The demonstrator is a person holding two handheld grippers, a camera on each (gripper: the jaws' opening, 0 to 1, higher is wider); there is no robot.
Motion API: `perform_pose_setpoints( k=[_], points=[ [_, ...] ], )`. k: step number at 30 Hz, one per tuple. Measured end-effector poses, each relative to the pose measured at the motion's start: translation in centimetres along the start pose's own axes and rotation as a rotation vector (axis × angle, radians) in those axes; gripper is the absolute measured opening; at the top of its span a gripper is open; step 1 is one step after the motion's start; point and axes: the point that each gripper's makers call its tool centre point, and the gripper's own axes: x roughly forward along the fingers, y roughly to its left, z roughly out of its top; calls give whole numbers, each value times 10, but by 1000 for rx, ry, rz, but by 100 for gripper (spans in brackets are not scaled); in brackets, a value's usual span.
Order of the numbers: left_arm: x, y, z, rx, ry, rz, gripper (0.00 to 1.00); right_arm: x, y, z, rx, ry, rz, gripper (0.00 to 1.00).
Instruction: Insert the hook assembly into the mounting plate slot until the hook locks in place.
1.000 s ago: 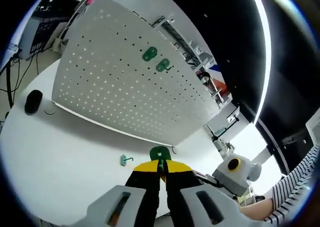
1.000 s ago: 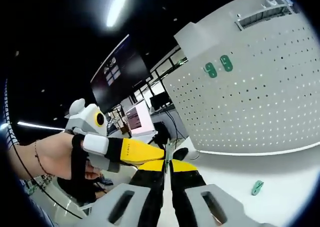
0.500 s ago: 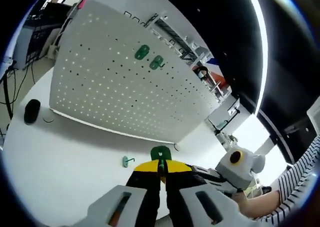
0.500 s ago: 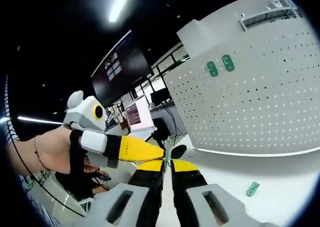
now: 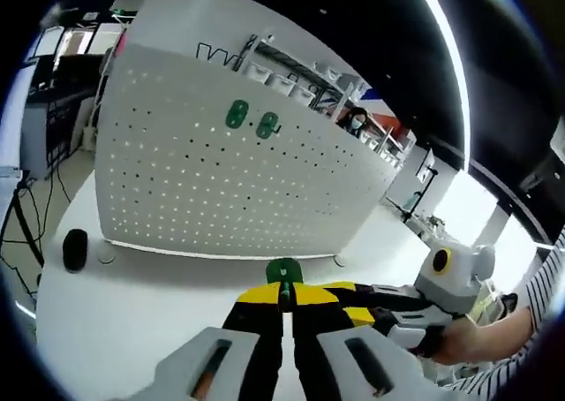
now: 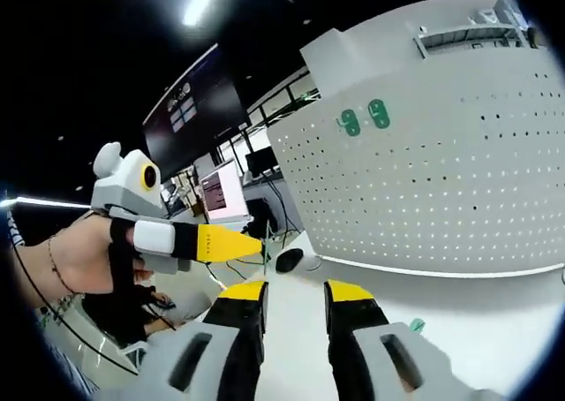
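I am gripping the small green plastic hook (image 5: 283, 269) in my left claw (image 5: 284, 297); my right claw (image 6: 295, 292) is hanging apart (nothing between them) near the white perforated pegboard (image 6: 441, 171).

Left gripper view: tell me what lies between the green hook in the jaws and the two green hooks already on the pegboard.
In the left gripper view, only bare white tabletop and perforated pegboard lie between the held hook and the mounted hooks.

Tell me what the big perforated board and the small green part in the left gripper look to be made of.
The perforated board looks like white painted sheet metal, though plastic is possible: flat, matte, with even rows of punched holes. The green part pinched in the left gripper looks like moulded plastic: solid uniform colour, smooth rounded edge.
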Motion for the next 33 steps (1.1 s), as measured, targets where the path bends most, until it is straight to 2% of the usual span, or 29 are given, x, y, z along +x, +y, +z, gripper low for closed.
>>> perform_pose_setpoints(
  k=[2,4,7,10,14,18,22,24,26,30,33],
  points=[
    [3,1,0,15,-2,7,1,-3,-5,-2,-21,7,-25,30],
    [5,4,2,27,-9,15,1,-7,-13,-12,-24,59,-58,31],
    [7,7,6,55,-27,33,1,-14,-25,-17,1,64,-100,37],
    [8,12,13,95,-51,64,1,-23,-35,-25,-1,86,-137,39],
    [8,19,29,143,-106,104,1,-37,-57,-36,-44,114,-233,43],
    [9,25,46,163,-164,137,1,-46,-71,-46,1,132,-277,53],
    [12,31,62,190,-214,167,1,-58,-84,-52,-26,151,-326,54],
    [14,34,67,201,-218,172,1,-64,-92,-56,-75,180,-358,54],
    [19,38,71,226,-210,185,1,-68,-95,-60,-58,185,-366,56],
    [24,45,83,256,-239,210,1,-78,-102,-68,-44,201,-399,62],
    [27,51,93,274,-261,232,1,-83,-107,-73,-49,204,-424,71]
  ],
)
